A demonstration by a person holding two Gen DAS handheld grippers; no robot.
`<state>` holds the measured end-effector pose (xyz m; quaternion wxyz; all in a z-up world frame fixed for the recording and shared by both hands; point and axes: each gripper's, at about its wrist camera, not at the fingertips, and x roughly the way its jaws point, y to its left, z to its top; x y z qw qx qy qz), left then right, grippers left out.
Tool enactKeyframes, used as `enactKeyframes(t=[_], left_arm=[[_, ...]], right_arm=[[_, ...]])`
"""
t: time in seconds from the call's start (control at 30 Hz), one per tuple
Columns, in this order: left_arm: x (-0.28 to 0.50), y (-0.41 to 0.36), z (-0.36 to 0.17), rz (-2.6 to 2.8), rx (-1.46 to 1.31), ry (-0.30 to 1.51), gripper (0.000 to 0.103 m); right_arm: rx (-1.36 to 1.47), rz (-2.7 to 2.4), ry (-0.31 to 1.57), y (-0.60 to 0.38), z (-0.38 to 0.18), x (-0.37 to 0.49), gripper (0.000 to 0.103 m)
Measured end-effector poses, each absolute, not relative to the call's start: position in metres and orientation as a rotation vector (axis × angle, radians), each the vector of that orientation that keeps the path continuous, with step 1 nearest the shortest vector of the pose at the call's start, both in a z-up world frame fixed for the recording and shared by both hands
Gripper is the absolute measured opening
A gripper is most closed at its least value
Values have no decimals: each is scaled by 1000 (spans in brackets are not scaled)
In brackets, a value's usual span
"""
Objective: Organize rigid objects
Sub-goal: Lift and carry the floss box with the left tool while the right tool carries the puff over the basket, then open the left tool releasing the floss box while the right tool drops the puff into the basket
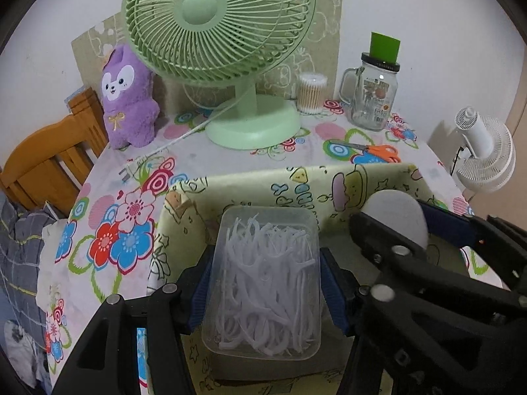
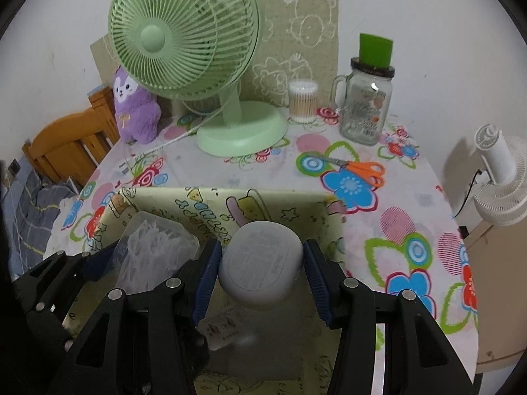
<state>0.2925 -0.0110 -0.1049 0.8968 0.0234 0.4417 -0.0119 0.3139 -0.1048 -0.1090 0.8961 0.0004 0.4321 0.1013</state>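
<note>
My left gripper is shut on a clear plastic box of white floss picks and holds it inside the yellow cartoon-print storage box. My right gripper is shut on a rounded white case and holds it over the same storage box. In the left wrist view the right gripper with the white case sits just to the right. In the right wrist view the floss box sits at the left, held by the left gripper.
On the flowered tablecloth stand a green desk fan, a purple plush toy, a cotton-swab tub, a glass mug jar with green lid and orange scissors. A white fan stands off the table's right edge, a wooden chair at the left.
</note>
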Motion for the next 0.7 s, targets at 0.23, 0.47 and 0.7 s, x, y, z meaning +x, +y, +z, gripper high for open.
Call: enactKeyframes(t=[0.23,0.47,0.7], left_arm=[[292,-9,-107,-48,30,930,81],[289,-11,-105,-58,28,921,85],[285,-9,-101,-64,21,910,89]], right_arm=[[4,218,906,-100,-116,319,54],[-10,213,903,-98,-117,320,55],[-24,203,896,-96,-112,316,68]])
